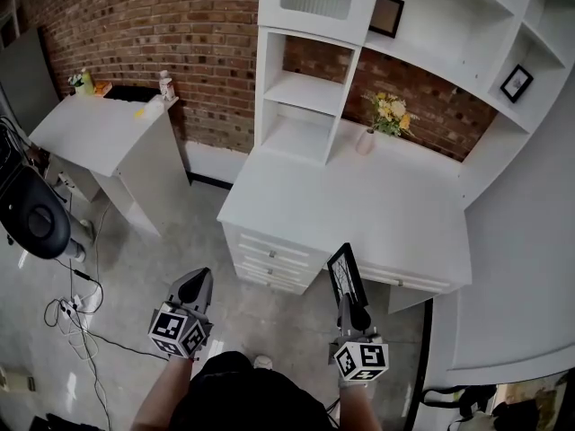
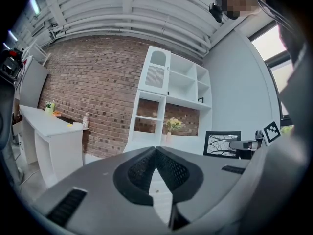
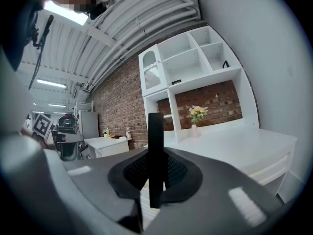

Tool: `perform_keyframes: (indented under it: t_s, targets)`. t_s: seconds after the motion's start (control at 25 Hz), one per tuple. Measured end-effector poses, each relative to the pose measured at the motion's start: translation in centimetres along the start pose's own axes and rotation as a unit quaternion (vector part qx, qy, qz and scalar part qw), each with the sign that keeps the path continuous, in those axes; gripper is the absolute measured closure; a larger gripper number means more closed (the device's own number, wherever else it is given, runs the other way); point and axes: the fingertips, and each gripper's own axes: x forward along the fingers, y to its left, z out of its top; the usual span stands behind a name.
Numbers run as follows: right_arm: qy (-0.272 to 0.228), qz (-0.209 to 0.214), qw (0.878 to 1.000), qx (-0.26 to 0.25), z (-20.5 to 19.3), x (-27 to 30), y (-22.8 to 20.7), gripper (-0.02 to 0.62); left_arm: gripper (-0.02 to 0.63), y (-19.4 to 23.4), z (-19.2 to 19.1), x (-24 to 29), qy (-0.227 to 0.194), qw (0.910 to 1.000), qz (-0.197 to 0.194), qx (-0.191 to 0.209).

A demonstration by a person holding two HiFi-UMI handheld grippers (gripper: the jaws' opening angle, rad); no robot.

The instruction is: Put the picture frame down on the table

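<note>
Plainly, the only print showing is the black-and-white square markers on each gripper's cube (image 1: 361,359); the picture inside the frame (image 1: 344,275) is showing dark bare branches on white, with no words to be made out.

The right gripper (image 1: 348,302) is pinching the frame by its near edge, pads pressing on both faces. In the right gripper view the frame is appearing edge-on as a thin black bar rising upright between the jaws and standing above them. In the left gripper view its face is showing as a black-bordered rectangle reaching out ahead of the right gripper's tips.

The frame is standing on edge, faces turned to the sides, its long axis running level and away from the gripper toward the table (image 1: 359,196). It is hanging in the air at the table's front edge, in front of the drawers (image 1: 269,263), not touching the top.

The left gripper (image 1: 196,281) is hovering over the floor (image 1: 135,268), well apart from the frame, its jaws pressed together at the tips with nothing between them.
</note>
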Motion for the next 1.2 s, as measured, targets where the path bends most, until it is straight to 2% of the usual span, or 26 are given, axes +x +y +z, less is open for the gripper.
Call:
perform_keyframes:
  t_s: [0.36, 0.72, 1.2]
  targets:
    - [0.009, 0.016, 1.0, -0.008, -0.3, 2.1, -0.1, 0.565, 0.621, 0.5, -0.2, 1.8, -0.003, 1.0, 0.005, -0.001]
    - [0.016, -0.008, 1.0, -0.003, -0.4, 5.6, -1.7, 0.564, 0.621, 2.0, 0.3, 7.2, 0.004, 0.9998, -0.018, -0.004]
    - [0.038, -0.039, 0.999, 0.002, -0.7, 12.0, -3.3, 0.563, 0.621, 3.3, 1.0, 16.4, 0.028, 0.9966, -0.077, 0.009]
